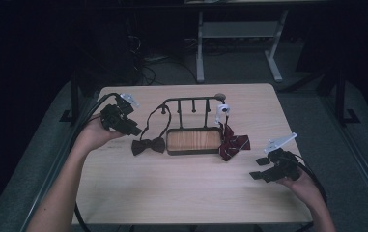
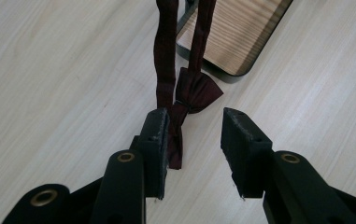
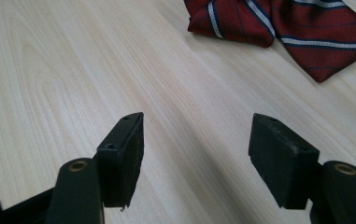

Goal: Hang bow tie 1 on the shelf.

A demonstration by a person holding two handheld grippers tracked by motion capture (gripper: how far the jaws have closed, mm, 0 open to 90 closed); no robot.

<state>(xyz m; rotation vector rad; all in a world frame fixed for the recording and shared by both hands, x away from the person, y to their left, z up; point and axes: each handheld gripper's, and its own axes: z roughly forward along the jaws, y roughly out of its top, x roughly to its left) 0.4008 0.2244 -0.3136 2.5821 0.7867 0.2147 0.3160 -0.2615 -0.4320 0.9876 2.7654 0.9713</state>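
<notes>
A dark maroon bow tie [image 1: 148, 146] lies on the table left of a black rack's wooden base [image 1: 193, 140], its strap [image 1: 158, 113] looped up onto the rack. My left gripper [image 1: 134, 129] hovers just left of it. In the left gripper view the jaws [image 2: 194, 116] stand apart, one wing of the bow tie [image 2: 192, 88] rests beside the left pad [image 2: 159, 140], and the right pad is clear of it. A red striped bow tie [image 1: 232, 145] lies right of the base. My right gripper [image 1: 258, 169] is open over bare table, short of the striped tie [image 3: 283, 23].
The rack's top rail [image 1: 191, 100] carries several pegs, and a white clip [image 1: 222, 110] hangs at its right end above the striped tie. The wooden base [image 2: 241, 32] lies beyond the dark tie's straps [image 2: 166, 46]. Light wood tabletop [image 1: 181, 193] stretches toward the person.
</notes>
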